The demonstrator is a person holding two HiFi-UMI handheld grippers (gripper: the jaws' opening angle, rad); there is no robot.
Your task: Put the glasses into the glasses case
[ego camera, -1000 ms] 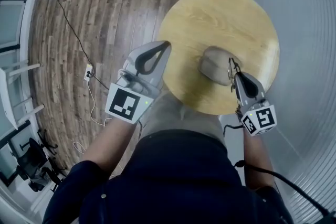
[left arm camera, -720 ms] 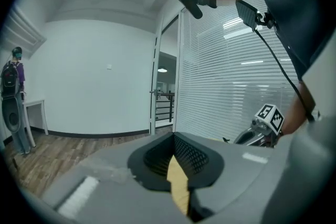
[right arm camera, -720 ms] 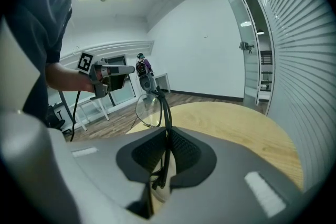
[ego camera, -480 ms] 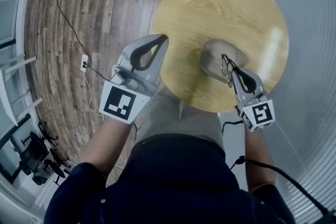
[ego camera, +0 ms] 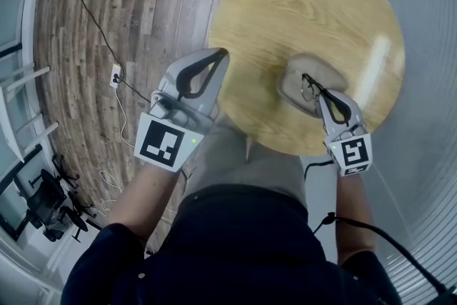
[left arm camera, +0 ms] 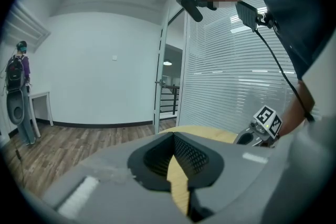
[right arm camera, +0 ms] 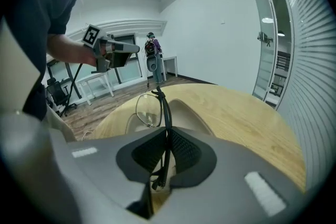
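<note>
A pale grey glasses case (ego camera: 300, 73) lies open on the round wooden table (ego camera: 300, 3), on its near right side. My right gripper (ego camera: 319, 92) is shut on thin dark-framed glasses (ego camera: 308, 87), gripping one folded arm, and holds them just over the case. In the right gripper view the glasses (right arm camera: 148, 110) stick up out of the right gripper (right arm camera: 167, 131), with the case (right arm camera: 191, 115) right behind them. My left gripper (ego camera: 223, 52) is shut with nothing in it and hangs at the table's left edge; in its own view the left gripper (left arm camera: 173, 134) shows pads touching.
The table's rim (right arm camera: 247, 113) curves away on the right. A slatted glass wall (ego camera: 428, 82) stands close on that side. A power strip with cable (ego camera: 118, 75) lies on the wooden floor, with office chairs (ego camera: 43, 211) at the lower left. A person (left arm camera: 18, 92) stands far off.
Both grippers have come down. The right one has carried the glasses lower, onto the open case. The left one stays shut beside the table's edge.
</note>
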